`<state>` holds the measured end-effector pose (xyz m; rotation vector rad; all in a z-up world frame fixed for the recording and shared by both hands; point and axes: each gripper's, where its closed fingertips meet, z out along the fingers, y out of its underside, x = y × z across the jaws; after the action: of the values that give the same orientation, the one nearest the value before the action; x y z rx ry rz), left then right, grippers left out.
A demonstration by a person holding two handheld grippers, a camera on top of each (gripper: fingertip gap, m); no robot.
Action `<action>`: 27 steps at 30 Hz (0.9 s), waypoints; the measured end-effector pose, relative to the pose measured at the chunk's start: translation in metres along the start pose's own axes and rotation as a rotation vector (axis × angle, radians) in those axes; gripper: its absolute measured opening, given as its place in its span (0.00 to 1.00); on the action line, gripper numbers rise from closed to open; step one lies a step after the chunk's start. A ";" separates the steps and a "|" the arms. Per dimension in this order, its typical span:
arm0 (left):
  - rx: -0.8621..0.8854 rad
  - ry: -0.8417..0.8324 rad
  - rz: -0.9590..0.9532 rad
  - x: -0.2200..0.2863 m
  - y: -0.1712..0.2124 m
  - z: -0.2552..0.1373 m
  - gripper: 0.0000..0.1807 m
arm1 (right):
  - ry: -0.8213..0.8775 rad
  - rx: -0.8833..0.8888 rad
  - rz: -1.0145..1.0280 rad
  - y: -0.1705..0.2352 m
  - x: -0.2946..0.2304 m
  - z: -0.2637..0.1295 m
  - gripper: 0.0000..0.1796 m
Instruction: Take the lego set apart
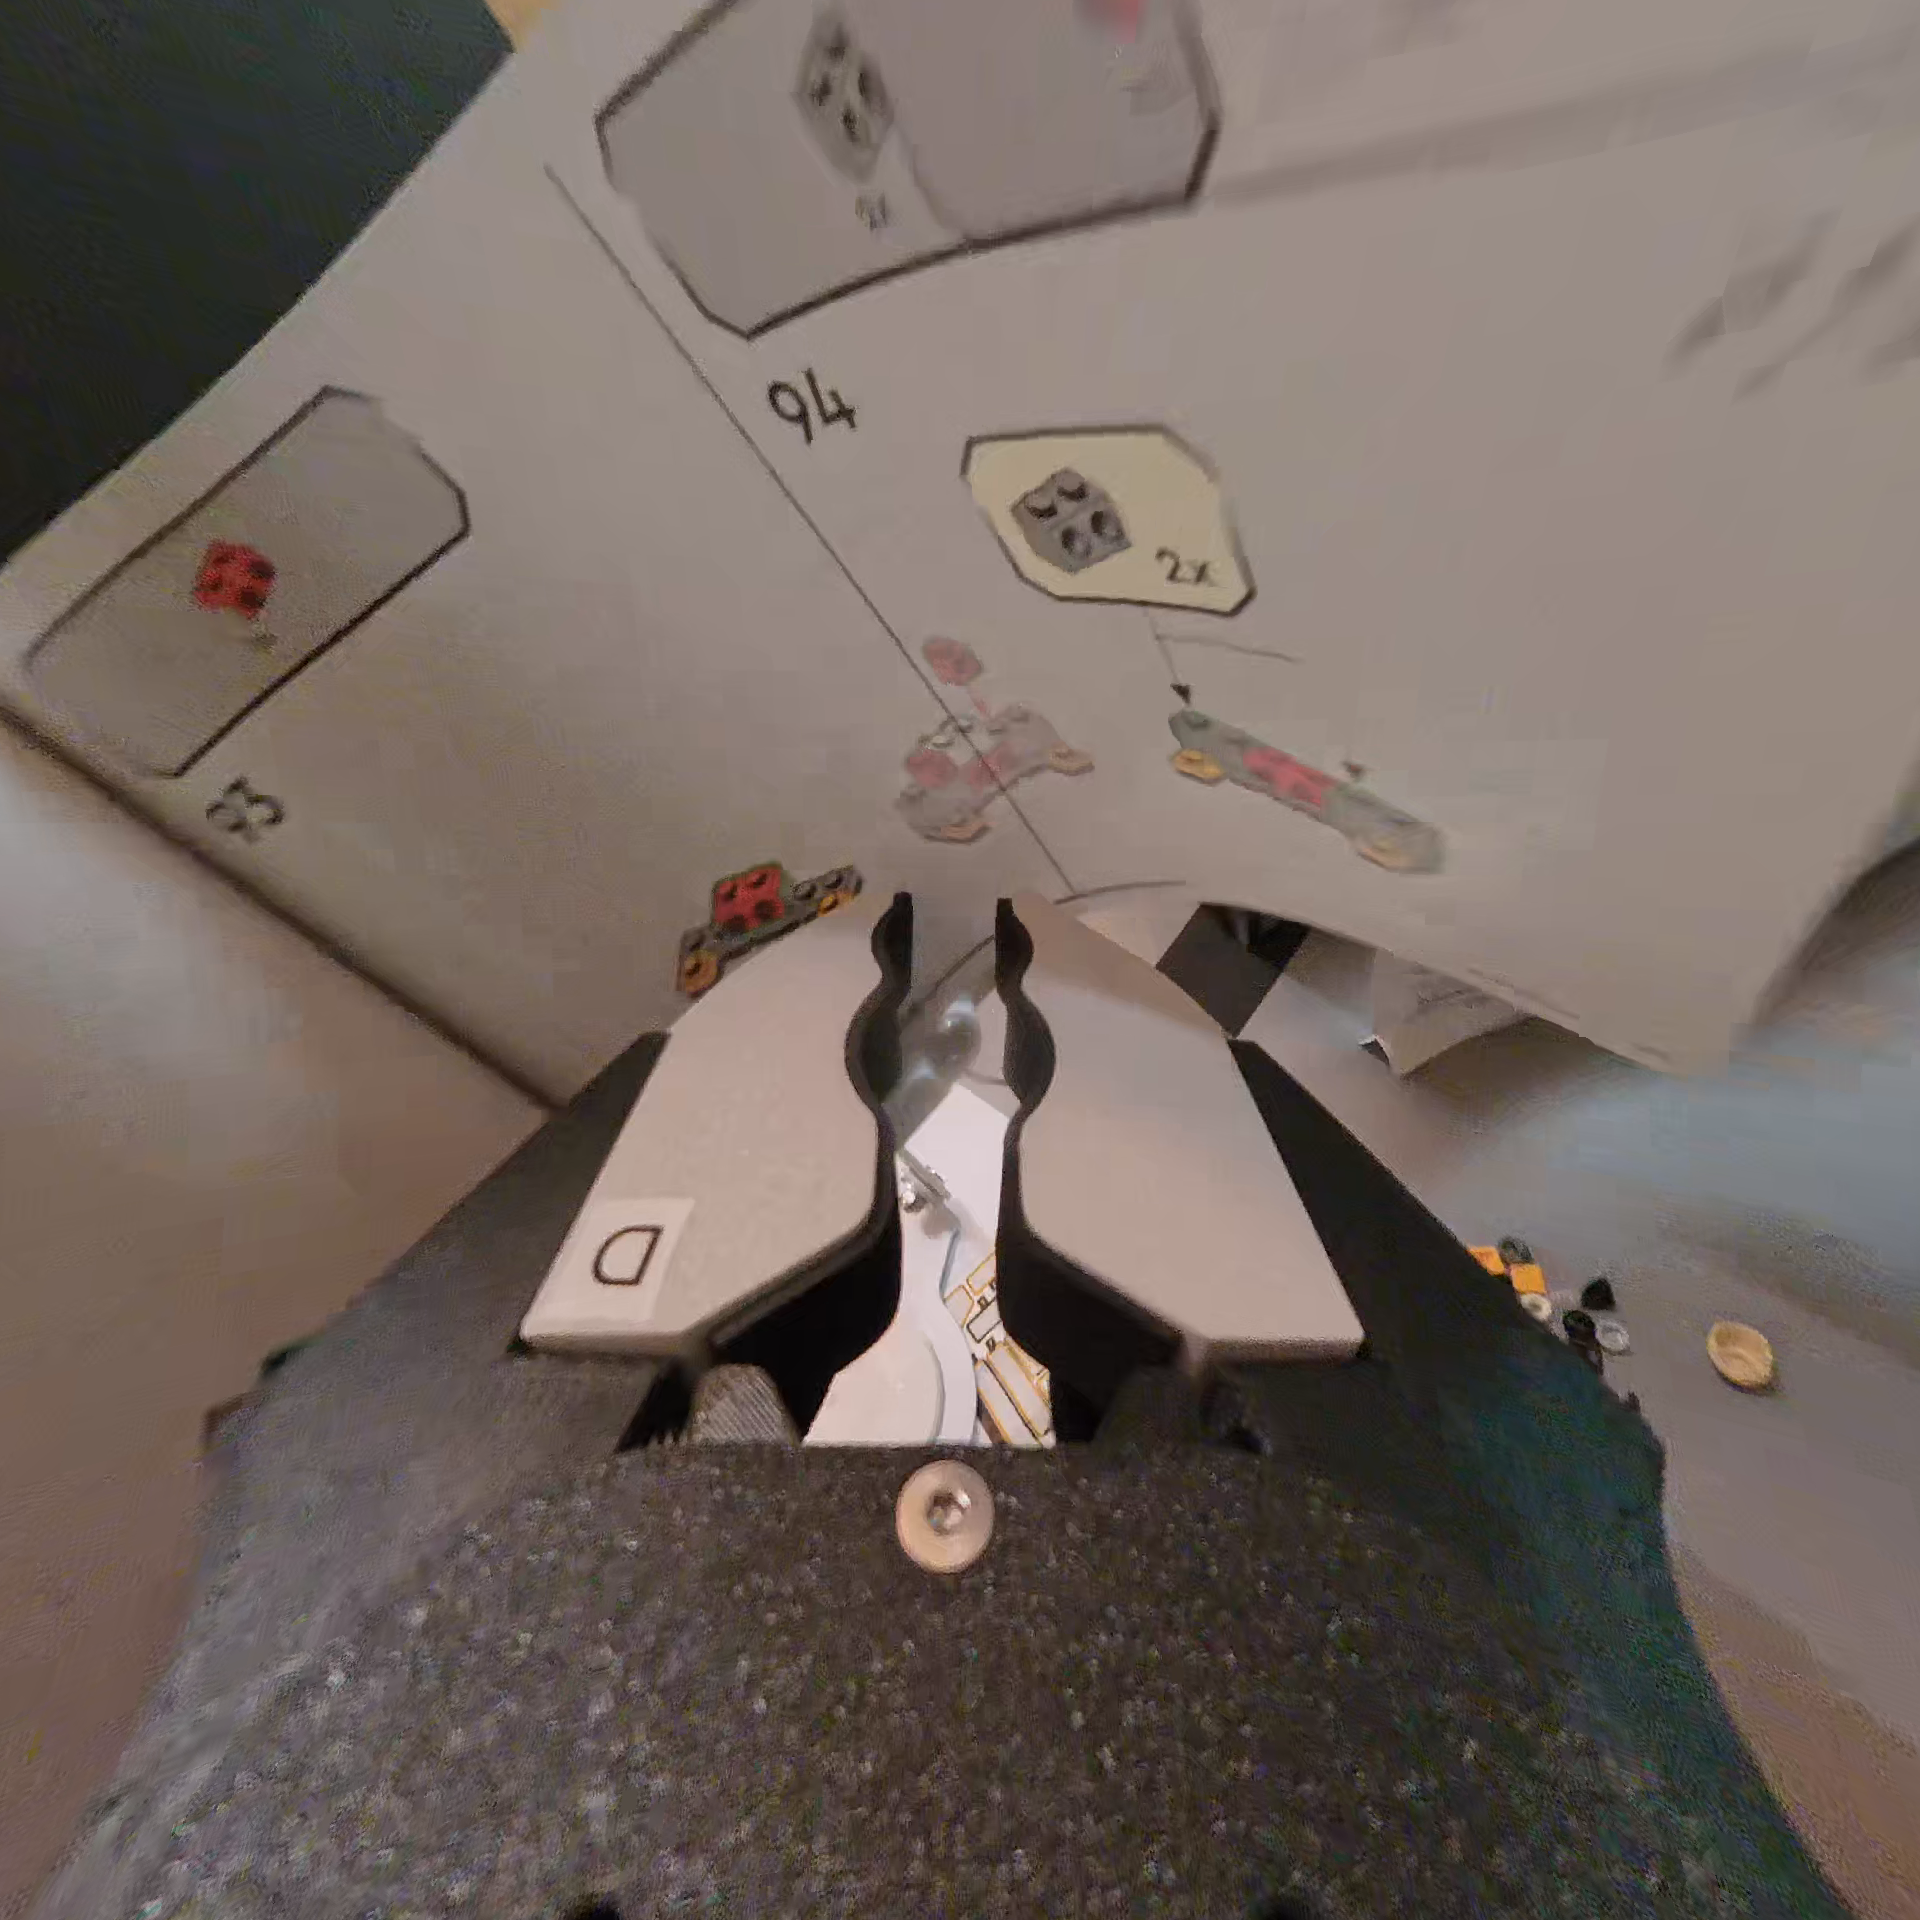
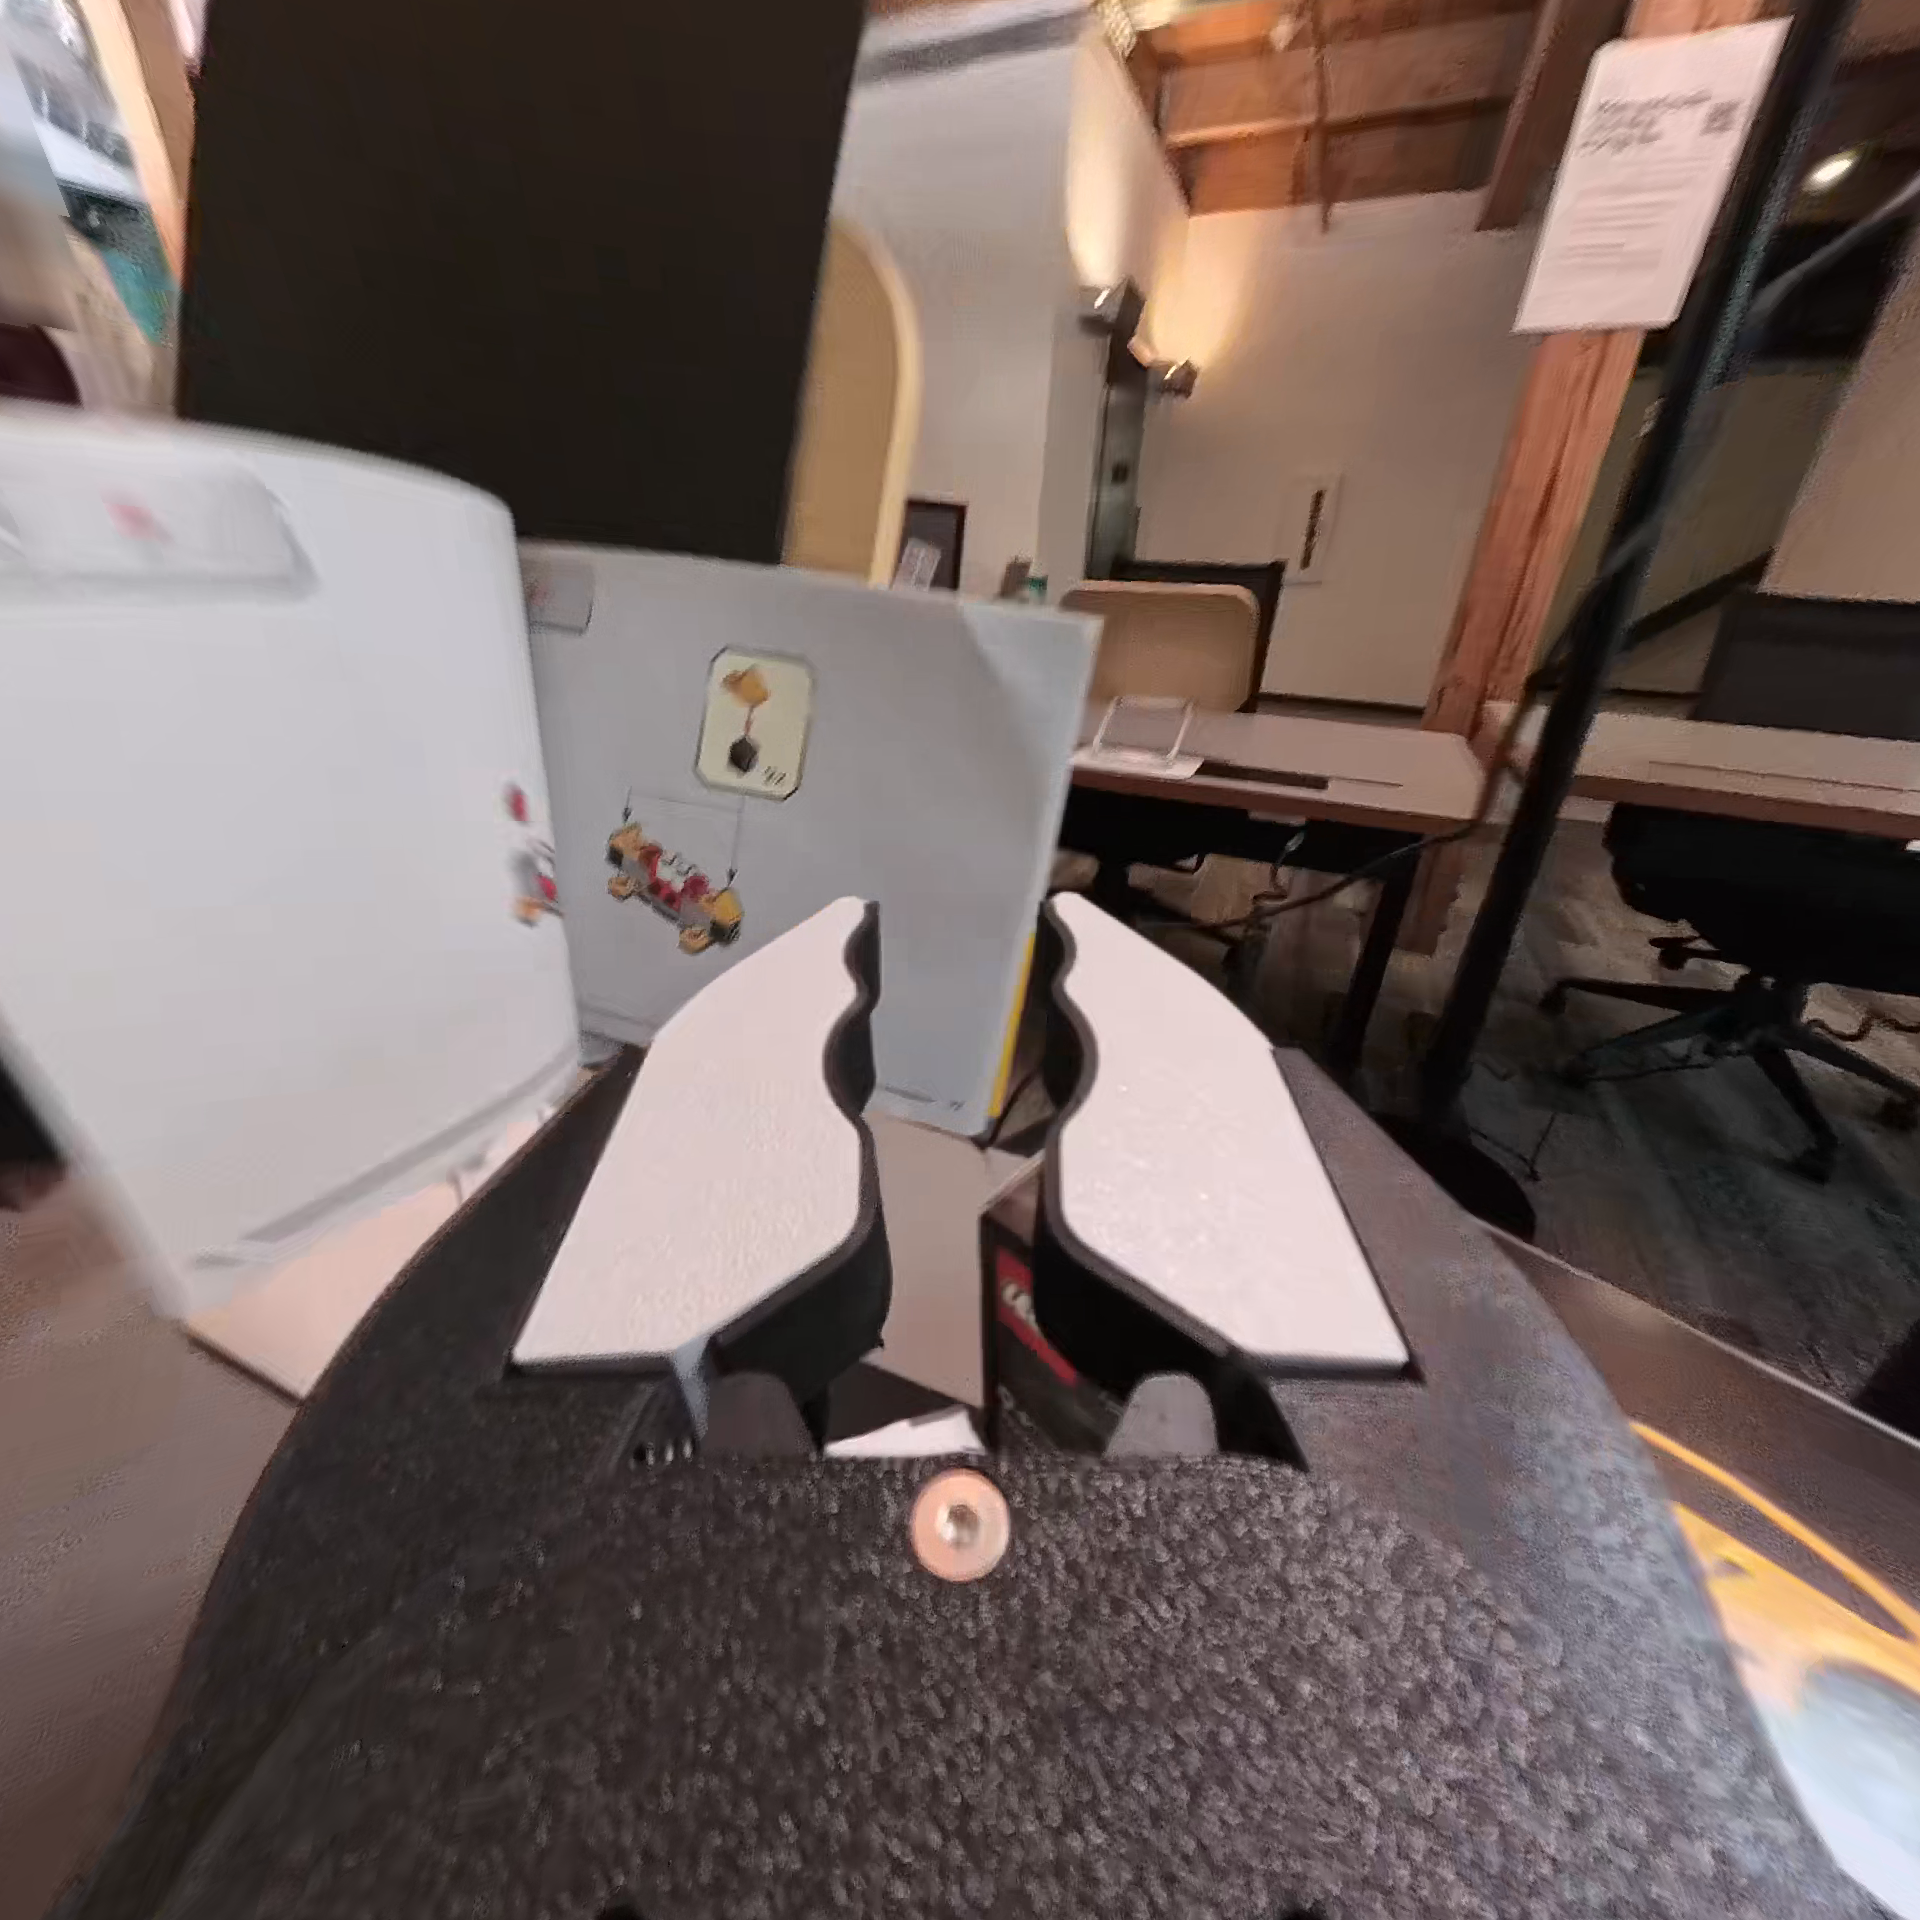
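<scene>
An open instruction booklet [image 1: 1351, 520] fills the left wrist view, its page lifted and bowed over the table. My left gripper [image 1: 953, 914] sits at the page's lower edge, its jaws a narrow gap apart with nothing visibly between them. A few small loose lego pieces [image 1: 1558, 1299], orange and black, and a tan round piece [image 1: 1740, 1356] lie on the table to its right. In the right wrist view the booklet's pages [image 2: 883, 790] stand upright in front of my right gripper [image 2: 961, 914], which is open and empty. I see only printed pictures of the model.
A black box with a red logo [image 2: 1023, 1320] lies under my right gripper. A dark surface with yellow print [image 2: 1766, 1621] is at the lower right. A dark panel [image 2: 499, 260] stands behind the booklet. Desks and office chairs [image 2: 1766, 935] are farther off. Tip to tip, the grippers are about 12 centimeters apart.
</scene>
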<state>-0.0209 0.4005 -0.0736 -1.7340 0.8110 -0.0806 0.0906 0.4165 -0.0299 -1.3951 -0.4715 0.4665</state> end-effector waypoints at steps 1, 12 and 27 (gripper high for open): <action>-0.029 -0.015 0.002 -0.001 0.001 0.006 0.08 | 0.019 0.035 0.006 -0.009 0.006 -0.008 0.19; -0.034 0.008 -0.005 0.008 -0.006 0.018 0.05 | -0.162 0.001 -0.301 -0.019 -0.080 0.020 0.14; -0.071 -0.146 0.033 -0.039 0.010 -0.008 0.03 | -0.036 -0.239 -0.488 0.077 -0.091 0.020 0.11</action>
<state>-0.0586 0.4145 -0.0662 -1.7699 0.7423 0.0978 0.0024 0.3899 -0.1074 -1.4393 -0.8920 0.0367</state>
